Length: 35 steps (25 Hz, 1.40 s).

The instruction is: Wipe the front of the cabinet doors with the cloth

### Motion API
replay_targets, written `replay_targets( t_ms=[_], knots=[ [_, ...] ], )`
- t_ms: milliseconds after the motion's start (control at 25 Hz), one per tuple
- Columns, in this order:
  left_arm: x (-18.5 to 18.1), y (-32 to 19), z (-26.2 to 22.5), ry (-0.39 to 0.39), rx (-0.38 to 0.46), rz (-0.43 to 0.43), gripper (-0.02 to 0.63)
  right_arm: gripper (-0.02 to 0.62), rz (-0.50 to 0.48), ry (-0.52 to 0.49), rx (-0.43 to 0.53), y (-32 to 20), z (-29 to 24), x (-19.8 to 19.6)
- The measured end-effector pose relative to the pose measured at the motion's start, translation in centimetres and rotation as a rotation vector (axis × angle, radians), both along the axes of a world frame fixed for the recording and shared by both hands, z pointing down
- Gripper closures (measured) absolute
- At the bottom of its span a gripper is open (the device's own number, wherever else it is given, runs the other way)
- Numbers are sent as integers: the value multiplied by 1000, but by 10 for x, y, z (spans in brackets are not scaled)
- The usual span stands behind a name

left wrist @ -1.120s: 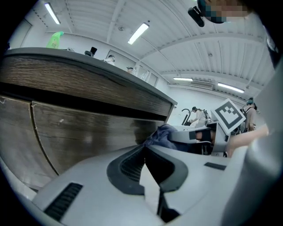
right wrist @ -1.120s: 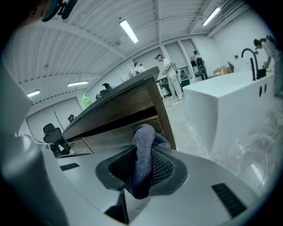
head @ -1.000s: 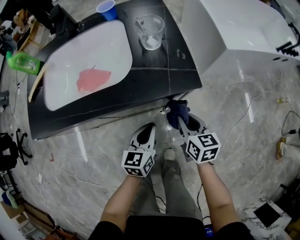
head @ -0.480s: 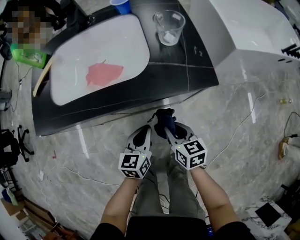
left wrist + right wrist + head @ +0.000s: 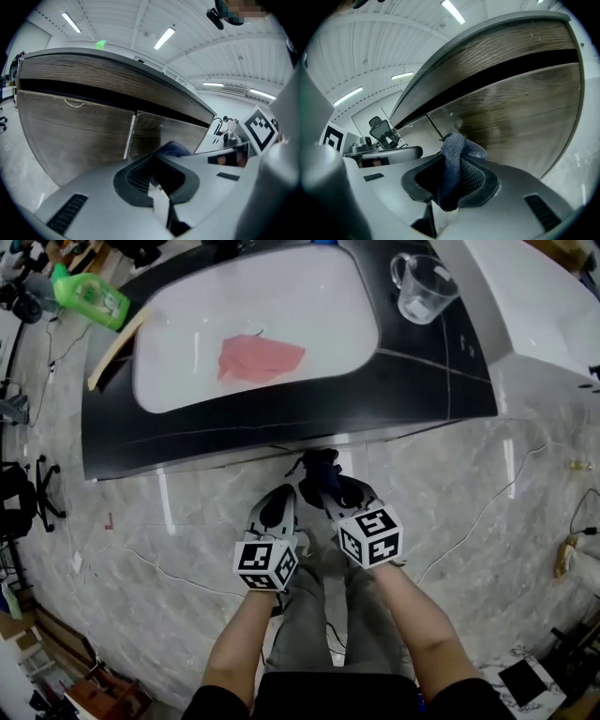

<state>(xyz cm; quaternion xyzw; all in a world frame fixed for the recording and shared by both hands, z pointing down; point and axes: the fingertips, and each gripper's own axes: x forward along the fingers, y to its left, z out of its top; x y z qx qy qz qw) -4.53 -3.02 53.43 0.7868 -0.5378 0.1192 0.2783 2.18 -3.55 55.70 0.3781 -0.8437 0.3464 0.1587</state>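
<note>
The cabinet's wood-grain doors (image 5: 520,117) (image 5: 70,136) fill both gripper views, with the seam between the doors (image 5: 130,137) ahead of the left gripper. In the head view only a thin strip of the cabinet front (image 5: 234,460) shows under the black counter (image 5: 281,418). My right gripper (image 5: 323,486) (image 5: 450,161) is shut on a dark blue cloth (image 5: 319,468) (image 5: 455,149), whose bunched end is up against the door. My left gripper (image 5: 277,510) (image 5: 152,164) hangs close beside it on the left, shut and holding nothing. The blue cloth (image 5: 174,149) peeks over its jaws.
A pink cloth (image 5: 260,358) lies in the white sink (image 5: 169,371). A green bottle (image 5: 89,296) and a wooden stick (image 5: 116,349) sit at the counter's left, a glass jug (image 5: 419,287) at its right. A white tub (image 5: 553,306) stands to the right. Cables cross the marble floor (image 5: 487,512).
My right gripper has carried the blue cloth leftward along the cabinet front, from near the right corner toward the middle. The left gripper has moved along beside it, still shut.
</note>
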Motion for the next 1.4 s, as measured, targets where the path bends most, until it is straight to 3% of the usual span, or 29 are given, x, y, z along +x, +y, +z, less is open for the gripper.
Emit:
replay_targets(
  t_ms=[360,640,960,1400],
  knots=[
    [-56,3,8,-1,-3,-74,598,506,-43,21,-2,-17,12,-49],
    [-64,2,16,2,-14,-89,597,506,-44,30,4,-30,14,-52],
    [-24,-6,22,6,-17,-49,597,506,0,40,11,-43,20,-8],
    [63,-14,28,8,-31,60,598,506,128,64,-6,-51,32,103]
  ],
)
